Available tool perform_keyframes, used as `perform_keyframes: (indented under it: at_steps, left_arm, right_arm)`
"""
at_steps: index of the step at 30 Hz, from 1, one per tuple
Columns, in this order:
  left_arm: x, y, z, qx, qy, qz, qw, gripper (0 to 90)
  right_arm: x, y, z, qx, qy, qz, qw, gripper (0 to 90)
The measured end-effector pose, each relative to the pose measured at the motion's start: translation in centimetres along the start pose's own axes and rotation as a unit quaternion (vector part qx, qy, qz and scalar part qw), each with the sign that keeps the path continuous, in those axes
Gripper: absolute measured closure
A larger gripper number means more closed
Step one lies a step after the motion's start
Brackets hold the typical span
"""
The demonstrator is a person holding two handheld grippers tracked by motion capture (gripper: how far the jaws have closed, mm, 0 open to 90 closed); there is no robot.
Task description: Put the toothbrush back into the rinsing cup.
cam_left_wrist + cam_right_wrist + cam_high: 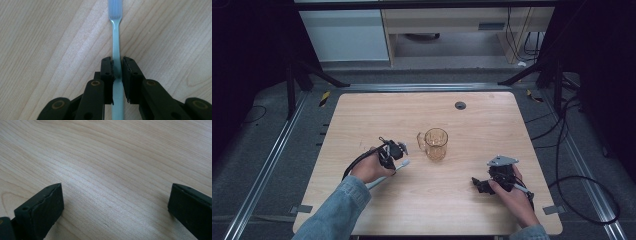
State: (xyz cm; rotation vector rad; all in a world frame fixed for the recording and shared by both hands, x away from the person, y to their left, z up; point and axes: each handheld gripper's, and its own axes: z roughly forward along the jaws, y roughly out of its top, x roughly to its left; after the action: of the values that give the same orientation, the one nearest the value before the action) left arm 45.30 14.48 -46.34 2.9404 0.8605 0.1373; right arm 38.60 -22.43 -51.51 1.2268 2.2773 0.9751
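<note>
A pale green toothbrush [116, 42] with a grey-blue head lies on the wooden table [472, 115]. My left gripper [118, 65] is shut on its handle, both pads pressing its sides, with the head pointing away from me. From above, the left gripper [393, 159] sits left of centre with the toothbrush [402, 165] poking out to its right. An amber glass mug [435, 143] stands upright just right of it, handle to the left. My right gripper [478, 184] rests low at the front right, and in its own view the right gripper [115, 200] stands open over bare wood.
A small dark round grommet [460, 105] is set into the table near its far edge. Cables [562, 165] trail on the floor to the right. Dark stands and metal rails flank the table on both sides.
</note>
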Motion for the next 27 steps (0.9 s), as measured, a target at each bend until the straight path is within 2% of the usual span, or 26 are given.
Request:
perform_keyframes:
  at_steps: [3,6,7,8,9,10,11,13,14,15,16,18,19,20,23,26,27]
  left_arm:
    - [-0.1,-0.1,0.0,-0.001,0.003,0.004,1.0,78.8]
    - [0.3,-0.8,-0.9,-0.025,0.005,-0.012,0.9996,78.9]
    - [0.3,-0.8,-0.9,-0.025,0.005,-0.012,0.9996,79.0]
    - [0.7,-1.2,-1.7,-0.045,0.01,-0.024,0.9987,79.0]
    - [0.9,-1.4,-2.1,-0.055,0.013,-0.027,0.998,79.0]
    - [0.9,-1.4,-2.1,-0.055,0.013,-0.027,0.998,79.0]
    - [1.3,-1.8,-3.1,-0.078,0.014,-0.037,0.9962,79.0]
    - [1.4,-1.9,-3.4,-0.087,0.016,-0.041,0.9953,79.0]
    - [1.7,-2.1,-4.1,-0.106,0.017,-0.05,0.993,79.0]
    - [1.7,-2.1,-4.1,-0.106,0.017,-0.05,0.993,79.0]
    - [2.0,-2.3,-4.8,-0.122,0.019,-0.057,0.9906,79.1]
    - [2.1,-2.3,-5.0,-0.128,0.02,-0.059,0.9899,79.1]
    - [2.3,-2.3,-5.5,-0.141,0.023,-0.067,0.9875,79.0]
    - [2.3,-2.3,-5.5,-0.141,0.023,-0.067,0.9875,79.1]
    - [2.7,-2.3,-6.1,-0.163,0.026,-0.077,0.9833,79.1]
    - [2.9,-2.2,-6.2,-0.174,0.025,-0.083,0.9809,79.1]
    - [2.9,-2.2,-6.2,-0.174,0.025,-0.083,0.9809,79.0]
  right_arm:
    - [0.0,0.0,0.0,0.0,0.0,0.0,1.0,0.6]
    - [0.0,0.0,0.0,-0.001,-0.001,-0.003,1.0,0.6]
    - [0.0,0.0,0.0,-0.001,-0.001,-0.003,1.0,0.6]
    - [-0.1,0.0,0.0,-0.001,-0.001,-0.003,1.0,0.6]
    - [0.0,0.0,-0.1,0.001,0.004,0.005,1.0,0.6]
    - [0.0,0.0,-0.1,0.001,0.004,0.005,1.0,0.6]
    - [0.0,0.0,0.0,0.001,-0.001,-0.001,1.0,0.6]
    - [0.0,0.0,0.0,0.0,0.0,0.0,1.0,0.5]
    - [0.0,0.0,0.0,0.001,-0.001,0.0,1.0,0.5]
    - [0.0,0.0,0.0,0.001,-0.001,0.0,1.0,0.5]
    - [0.0,0.0,0.0,0.001,-0.001,0.0,1.0,0.5]
    - [0.0,0.0,0.0,0.001,-0.001,0.0,1.0,0.5]
    - [0.0,0.0,0.0,0.001,-0.001,0.0,1.0,0.5]
    - [0.0,0.0,0.0,0.001,-0.001,0.0,1.0,0.5]
    - [0.0,0.0,0.0,0.001,0.0,0.0,1.0,0.6]
    - [0.0,0.0,0.0,0.001,0.0,0.0,1.0,0.5]
    - [0.0,0.0,0.0,0.001,0.0,0.0,1.0,0.5]
